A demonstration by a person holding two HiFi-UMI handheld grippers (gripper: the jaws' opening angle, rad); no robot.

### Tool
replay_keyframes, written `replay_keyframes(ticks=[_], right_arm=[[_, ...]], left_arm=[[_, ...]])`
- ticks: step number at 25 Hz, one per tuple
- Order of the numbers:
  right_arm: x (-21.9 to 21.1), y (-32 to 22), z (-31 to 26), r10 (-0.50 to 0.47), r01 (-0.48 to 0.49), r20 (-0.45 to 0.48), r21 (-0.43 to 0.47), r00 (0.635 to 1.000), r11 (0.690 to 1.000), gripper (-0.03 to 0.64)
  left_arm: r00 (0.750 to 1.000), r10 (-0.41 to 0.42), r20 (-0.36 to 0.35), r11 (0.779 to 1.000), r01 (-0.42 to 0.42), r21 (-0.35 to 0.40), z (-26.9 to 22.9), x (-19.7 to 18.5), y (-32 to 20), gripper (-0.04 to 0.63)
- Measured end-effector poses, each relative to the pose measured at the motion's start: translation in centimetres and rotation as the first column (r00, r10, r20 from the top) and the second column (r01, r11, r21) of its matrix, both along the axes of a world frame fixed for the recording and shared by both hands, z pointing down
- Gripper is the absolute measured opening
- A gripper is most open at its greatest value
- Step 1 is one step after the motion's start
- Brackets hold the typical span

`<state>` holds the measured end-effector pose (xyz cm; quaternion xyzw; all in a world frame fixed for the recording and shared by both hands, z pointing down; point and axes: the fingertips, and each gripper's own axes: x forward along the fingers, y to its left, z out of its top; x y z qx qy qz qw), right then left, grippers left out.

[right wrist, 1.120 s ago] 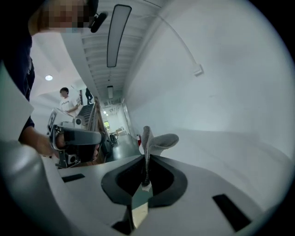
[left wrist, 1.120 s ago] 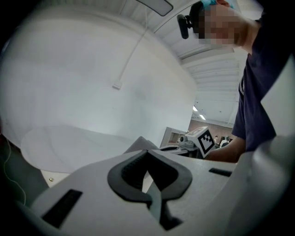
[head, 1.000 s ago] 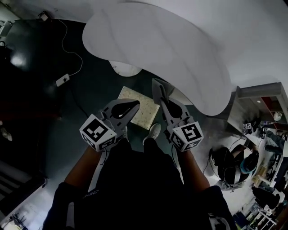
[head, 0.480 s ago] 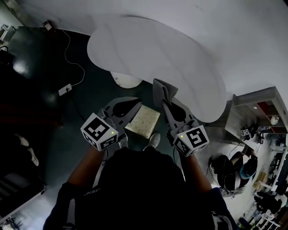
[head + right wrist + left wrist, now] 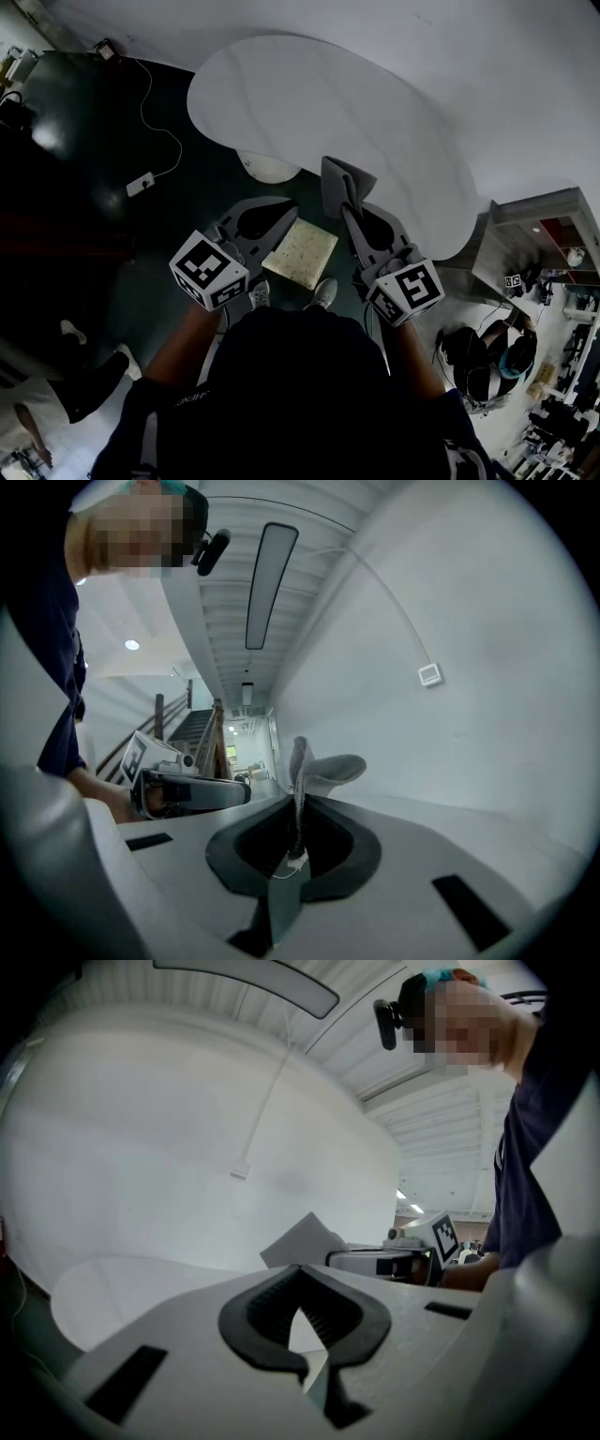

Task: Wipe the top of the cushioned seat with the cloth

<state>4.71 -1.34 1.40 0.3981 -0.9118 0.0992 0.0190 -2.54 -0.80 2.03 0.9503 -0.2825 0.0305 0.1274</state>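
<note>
The cushioned seat (image 5: 328, 103) is a long, curved white pad across the top of the head view. My right gripper (image 5: 349, 208) is shut on a grey cloth (image 5: 339, 186), which sticks up from the jaws at the seat's near edge. In the right gripper view the cloth (image 5: 314, 766) stands folded above the closed jaws of the right gripper (image 5: 298, 803), with the seat (image 5: 441, 808) behind. My left gripper (image 5: 287, 208) hangs beside it over the dark floor, shut with nothing in it. Its tips meet in the left gripper view (image 5: 300, 1274), where the cloth (image 5: 305, 1239) shows beyond them.
A speckled yellowish square (image 5: 300, 251) lies on the dark floor between the grippers, near my shoes (image 5: 323, 292). The seat's white round base (image 5: 267, 167) and a power strip with cable (image 5: 141, 183) lie left. Shelving (image 5: 534, 225) and a seated person (image 5: 497, 352) are right; someone's legs (image 5: 37, 403) lower left.
Both grippers have edged forward towards the seat, so the cloth now overlaps its near edge. A person's legs have come into view at the lower left.
</note>
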Motion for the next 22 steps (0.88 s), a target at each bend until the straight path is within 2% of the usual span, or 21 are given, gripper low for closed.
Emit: replay_keyframes(ticks=[22], right_arm=[[-0.1,-0.7,0.8,-0.026,0.026,0.001,-0.007,1.000,1.000,0.032]], left_arm=[[1.000,-0.001,0.017,1.000,0.001,-0.007,1.3,0.4,-0.7,0.006]])
